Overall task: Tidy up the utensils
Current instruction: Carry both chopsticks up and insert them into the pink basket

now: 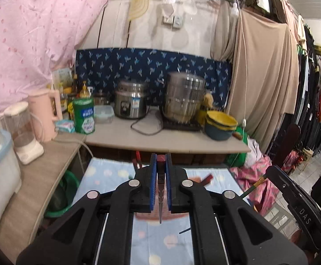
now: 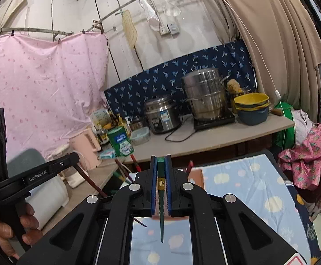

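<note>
My left gripper (image 1: 161,162) is shut on a dark red chopstick (image 1: 161,190) that runs back between the blue pads, its thin tip pointing toward the camera. My right gripper (image 2: 161,163) is shut on a green chopstick (image 2: 161,201) with a gold band, held the same way. Both are lifted above a low table with a light blue patterned cloth (image 2: 249,187). The right gripper (image 1: 293,192) shows at the right edge of the left wrist view, its green chopstick (image 1: 254,186) sticking out. The left gripper (image 2: 39,174) shows at the left of the right wrist view with its red chopstick (image 2: 89,182).
A counter (image 1: 182,139) behind holds a rice cooker (image 1: 130,101), a steel steamer pot (image 1: 186,97), stacked yellow and blue bowls (image 1: 221,122), a green tin (image 1: 84,116), a pink kettle (image 1: 44,114) and bottles. Another red utensil (image 1: 207,178) lies on the cloth. Clothes hang at the right.
</note>
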